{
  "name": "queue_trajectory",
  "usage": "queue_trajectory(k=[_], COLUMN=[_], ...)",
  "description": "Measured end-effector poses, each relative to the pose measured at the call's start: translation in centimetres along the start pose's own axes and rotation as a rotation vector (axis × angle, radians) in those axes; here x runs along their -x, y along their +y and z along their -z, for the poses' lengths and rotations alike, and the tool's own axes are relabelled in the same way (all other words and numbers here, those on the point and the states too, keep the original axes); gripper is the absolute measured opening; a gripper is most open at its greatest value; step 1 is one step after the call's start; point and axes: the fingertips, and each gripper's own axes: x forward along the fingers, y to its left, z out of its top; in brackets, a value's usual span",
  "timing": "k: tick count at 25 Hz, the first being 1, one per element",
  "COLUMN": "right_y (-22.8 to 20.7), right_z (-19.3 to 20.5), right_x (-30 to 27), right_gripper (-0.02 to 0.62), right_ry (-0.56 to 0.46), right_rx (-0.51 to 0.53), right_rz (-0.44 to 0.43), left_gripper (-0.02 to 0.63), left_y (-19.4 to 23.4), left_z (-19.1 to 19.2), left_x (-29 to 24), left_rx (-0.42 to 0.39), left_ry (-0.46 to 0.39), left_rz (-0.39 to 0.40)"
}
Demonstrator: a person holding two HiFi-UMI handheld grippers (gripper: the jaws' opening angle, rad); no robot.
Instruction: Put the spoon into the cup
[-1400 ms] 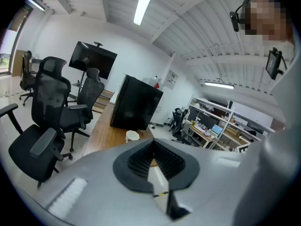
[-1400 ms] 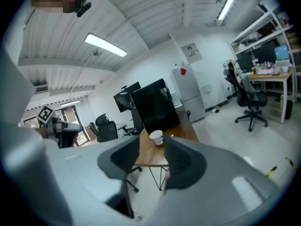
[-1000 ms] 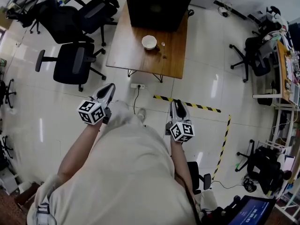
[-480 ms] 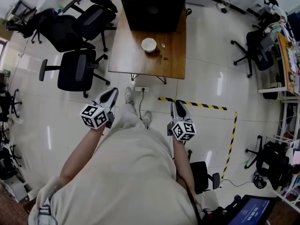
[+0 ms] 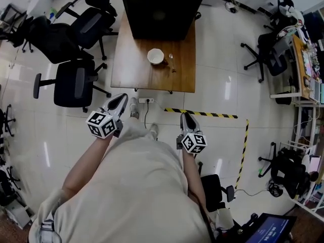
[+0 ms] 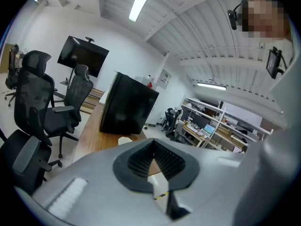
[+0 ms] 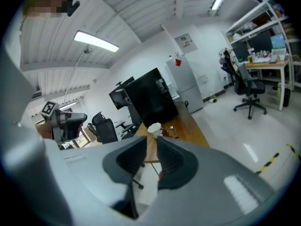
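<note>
No words, brand names or numbers can be read anywhere. The left cube (image 5: 103, 123) and the right cube (image 5: 194, 142) carry black-and-white square marker patterns, no letters. A blue screen (image 5: 274, 230) shows pale lines of text, too small to read. A white wall notice (image 7: 186, 42) with a red mark is also illegible. Yellow-and-black warning tape (image 5: 202, 113) stripes the floor.

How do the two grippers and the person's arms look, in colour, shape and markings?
Both the left gripper and the right gripper are pale grey and taper to a point, with black ribbed pads inside. Each carries a white cube printed with black square markers. The person wears a beige short-sleeved top. The right gripper's jaws are closing, empty.
</note>
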Motion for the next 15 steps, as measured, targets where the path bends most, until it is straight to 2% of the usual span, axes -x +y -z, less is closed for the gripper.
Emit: queue_trajectory(k=[7, 15], right_y=[1.4, 2.1], right_z=[-2.3, -4.8], right_x=[-5.3, -11.0], right_gripper=[0.061, 0.054], right_ry=[0.022, 0.035], right_rx=[0.012, 0.009], right_rz=[0.019, 0.088], left_gripper=[0.0, 0.0], left_y=[4.0, 8.3], left_z=[-3.0, -5.9], left_x=[-4.1, -8.0], left_rx=[0.008, 0.017], left_ry=[0.052, 0.097], left_rz=[0.065, 0.14])
